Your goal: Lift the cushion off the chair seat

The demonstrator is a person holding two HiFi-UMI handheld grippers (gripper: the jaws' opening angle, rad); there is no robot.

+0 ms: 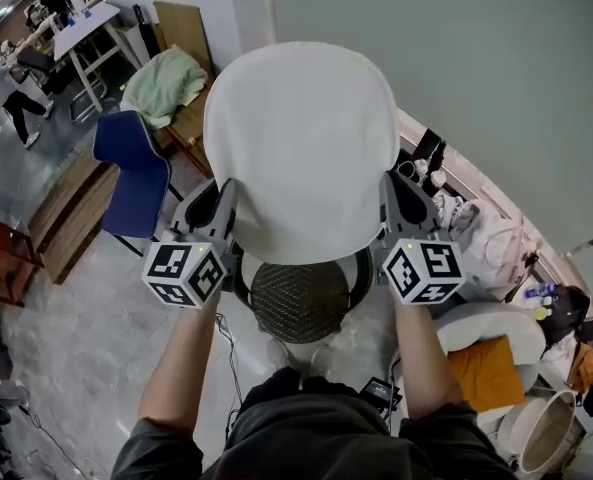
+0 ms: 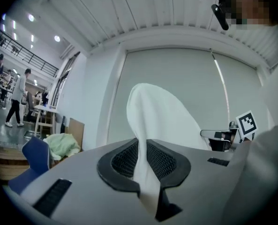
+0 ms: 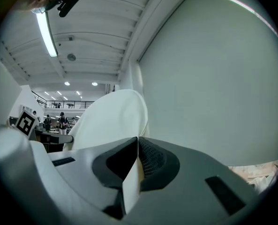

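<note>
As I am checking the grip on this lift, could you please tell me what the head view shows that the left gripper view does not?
Only the head view: the dark mesh chair seat, bare beneath the cushion, which is held above it. Only the left gripper view: the left gripper with its jaws pinching the cushion's edge, and the ribbed ceiling. Both: the cushion, the blue chair and the green cloth.

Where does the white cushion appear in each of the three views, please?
Head view: upper centre, the cushion is held between the left tongs and the right tongs, above the chair seat.
Left gripper view: centre, its edge pinched in the jaws.
Right gripper view: left of centre, its edge pinched in the jaws.
Shared landmark: the pale wall behind it.
</note>
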